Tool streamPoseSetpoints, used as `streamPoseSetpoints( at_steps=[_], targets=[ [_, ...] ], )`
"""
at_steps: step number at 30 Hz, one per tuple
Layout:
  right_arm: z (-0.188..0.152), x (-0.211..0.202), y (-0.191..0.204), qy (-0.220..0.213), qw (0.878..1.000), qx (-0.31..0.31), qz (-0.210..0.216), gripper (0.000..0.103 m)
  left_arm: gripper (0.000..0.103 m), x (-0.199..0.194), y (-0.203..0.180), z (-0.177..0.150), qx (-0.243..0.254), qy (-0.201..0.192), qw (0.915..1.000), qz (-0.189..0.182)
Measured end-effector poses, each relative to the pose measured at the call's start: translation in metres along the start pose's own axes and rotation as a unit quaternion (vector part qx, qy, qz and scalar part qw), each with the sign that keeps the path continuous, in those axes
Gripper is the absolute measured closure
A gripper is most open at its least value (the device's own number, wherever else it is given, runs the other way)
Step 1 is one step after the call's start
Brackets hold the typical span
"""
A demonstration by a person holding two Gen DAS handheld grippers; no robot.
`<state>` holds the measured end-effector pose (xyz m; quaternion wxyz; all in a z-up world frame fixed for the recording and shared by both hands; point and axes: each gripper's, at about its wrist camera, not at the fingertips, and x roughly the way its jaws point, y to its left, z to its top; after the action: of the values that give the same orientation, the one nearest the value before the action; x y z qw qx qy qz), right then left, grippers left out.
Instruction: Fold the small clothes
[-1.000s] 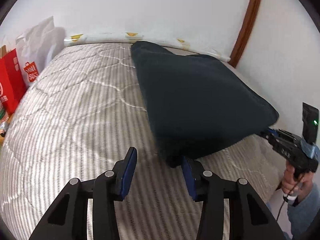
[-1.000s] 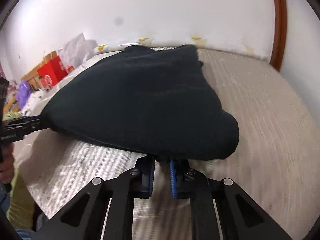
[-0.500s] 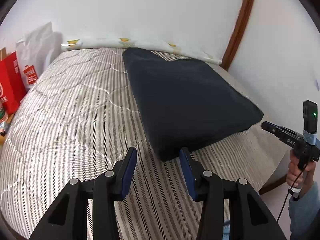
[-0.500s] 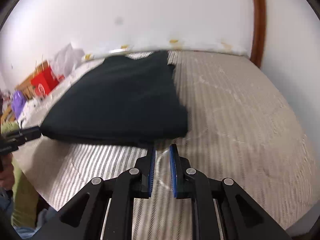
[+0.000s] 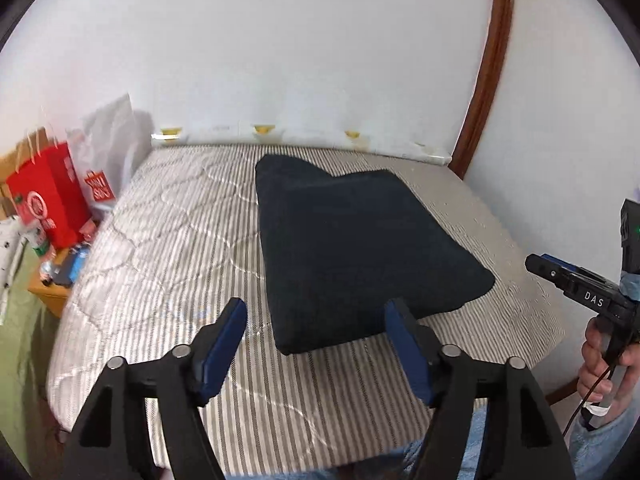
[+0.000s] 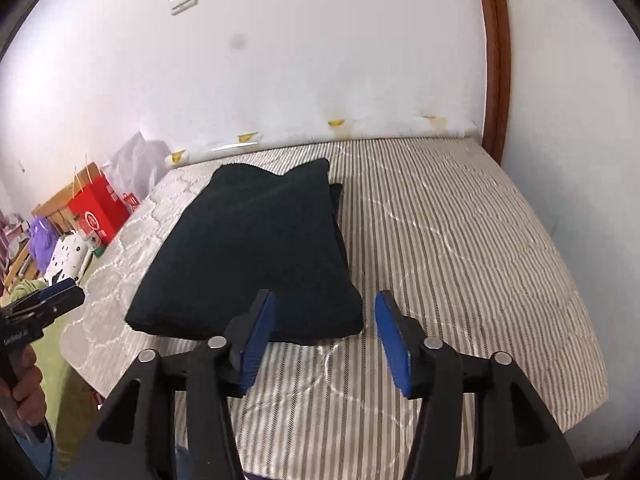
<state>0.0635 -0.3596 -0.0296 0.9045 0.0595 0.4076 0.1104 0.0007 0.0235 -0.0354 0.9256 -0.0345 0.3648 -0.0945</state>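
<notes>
Between the blue pads of the left gripper (image 5: 316,344) nothing is caught; its jaws are opening and stand wide above the striped mattress (image 5: 168,248), with the near corner of the dark folded garment (image 5: 352,248) showing in the gap but lying apart from the pads. The right gripper (image 6: 324,332) is the same: jaws opening, spread, empty, hanging over the garment's near right corner without touching it. The garment (image 6: 256,256) lies flat on the bed as a thick, roughly square fold, its far edge dipping in a shallow notch, nearer the left side of the mattress in the right wrist view. In the left wrist view, the right gripper (image 5: 580,288) appears at the right edge, gripped by a hand (image 5: 608,364) in a blue sleeve. Beyond the bed's left edge stand a red paper bag (image 5: 48,196) and a white bag (image 5: 108,140) against the white wall (image 5: 320,60). A brown wooden frame (image 5: 488,80) runs up the right corner.
</notes>
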Motion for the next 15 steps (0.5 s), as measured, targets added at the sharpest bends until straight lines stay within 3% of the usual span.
streamPoseSetpoints(
  at_steps=[6, 7, 11, 15],
  targets=[
    [-0.007, -0.043, 0.005, -0.005, 1.0, 0.012, -0.009, 0.046, 0.026, -0.04, -0.009, -0.005, -0.009, -0.004, 0.9998, 0.016],
    [-0.009, -0.05, 0.008, -0.004, 1.0, 0.007, -0.013, 0.043, 0.025, -0.044, -0.01, -0.005, -0.005, -0.003, 0.9997, 0.022],
    [-0.018, -0.072, 0.017, -0.013, 0.999, -0.012, -0.03, 0.016, 0.018, -0.062, -0.014, -0.006, 0.004, -0.001, 0.9993, 0.037],
    [-0.023, -0.091, 0.023, -0.02, 0.999, -0.023, -0.041, 0.01, 0.016, -0.075, -0.017, -0.007, 0.01, -0.011, 0.9991, 0.04]
  ],
)
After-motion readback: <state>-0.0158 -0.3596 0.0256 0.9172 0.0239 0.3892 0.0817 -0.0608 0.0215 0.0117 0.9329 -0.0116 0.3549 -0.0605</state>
